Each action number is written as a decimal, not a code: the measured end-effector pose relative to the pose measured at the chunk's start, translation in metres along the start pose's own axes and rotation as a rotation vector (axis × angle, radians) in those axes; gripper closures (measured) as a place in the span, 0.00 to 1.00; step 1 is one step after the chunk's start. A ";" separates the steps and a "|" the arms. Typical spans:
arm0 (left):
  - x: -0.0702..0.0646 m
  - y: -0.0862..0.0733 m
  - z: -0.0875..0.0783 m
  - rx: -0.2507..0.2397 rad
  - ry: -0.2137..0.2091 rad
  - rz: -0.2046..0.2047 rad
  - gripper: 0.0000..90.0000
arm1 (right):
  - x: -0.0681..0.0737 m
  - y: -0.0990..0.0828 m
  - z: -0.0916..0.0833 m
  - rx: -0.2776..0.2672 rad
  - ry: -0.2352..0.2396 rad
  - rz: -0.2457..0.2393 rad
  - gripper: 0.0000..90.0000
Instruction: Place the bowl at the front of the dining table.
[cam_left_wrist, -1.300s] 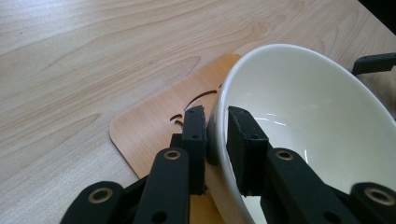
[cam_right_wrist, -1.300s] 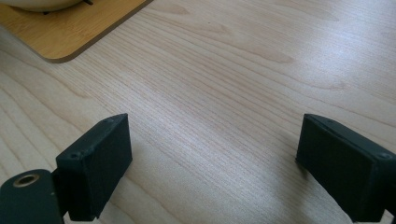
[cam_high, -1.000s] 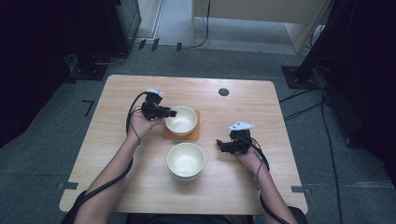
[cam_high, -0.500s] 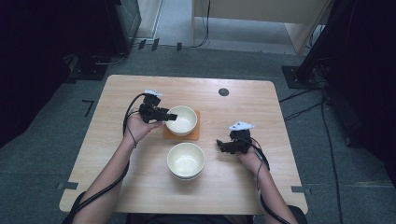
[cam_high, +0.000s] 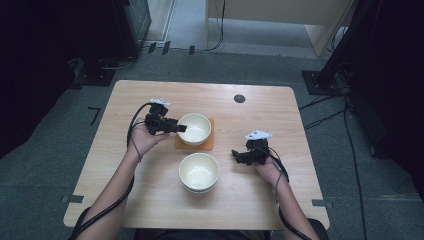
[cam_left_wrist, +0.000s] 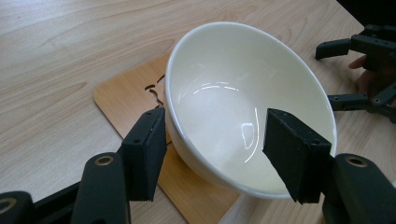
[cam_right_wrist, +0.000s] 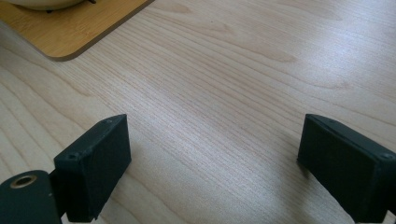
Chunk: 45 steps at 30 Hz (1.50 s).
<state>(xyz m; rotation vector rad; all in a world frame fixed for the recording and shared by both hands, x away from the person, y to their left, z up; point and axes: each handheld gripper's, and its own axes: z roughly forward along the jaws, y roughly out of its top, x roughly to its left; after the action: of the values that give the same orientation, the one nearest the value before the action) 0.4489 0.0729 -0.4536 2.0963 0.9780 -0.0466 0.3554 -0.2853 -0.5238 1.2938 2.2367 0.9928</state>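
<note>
A cream bowl (cam_high: 196, 129) (cam_left_wrist: 243, 79) stands on an orange wooden coaster (cam_high: 210, 144) (cam_left_wrist: 126, 98) mid-table. My left gripper (cam_high: 182, 128) (cam_left_wrist: 217, 126) reaches it from the left and straddles its near rim, one pad outside the wall and the other over the inside. Its jaws have just been opening, and neither pad presses on the rim between them. To the right, my right gripper (cam_high: 235, 155) (cam_right_wrist: 212, 140) (cam_left_wrist: 338, 74) hovers open, low over bare wood, with nothing between its jaws.
A second cream bowl (cam_high: 199, 171), apparently stacked in another, sits nearer me between the two hands. A small black disc (cam_high: 239, 98) lies in the table (cam_high: 150, 200) near its far edge. Dark stands and cables surround the table on the floor.
The left gripper's jaws have spread apart from the bowl's rim, and the hand has shifted slightly. The bowl stays on the coaster. The right hand has not moved.
</note>
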 end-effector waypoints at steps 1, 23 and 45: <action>0.000 -0.001 -0.001 0.001 0.001 -0.001 0.44 | 0.000 0.000 0.000 0.000 0.001 0.000 0.09; 0.005 -0.017 -0.020 -0.012 0.017 -0.031 0.42 | 0.001 0.001 0.002 0.017 0.022 -0.024 0.03; 0.021 -0.035 -0.027 -0.001 0.024 -0.068 0.41 | 0.001 0.001 0.002 0.017 0.023 -0.024 0.03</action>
<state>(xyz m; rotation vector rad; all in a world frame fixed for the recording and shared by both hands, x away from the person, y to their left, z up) 0.4328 0.1175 -0.4659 2.0671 1.0632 -0.0555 0.3567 -0.2836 -0.5244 1.2657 2.2778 0.9871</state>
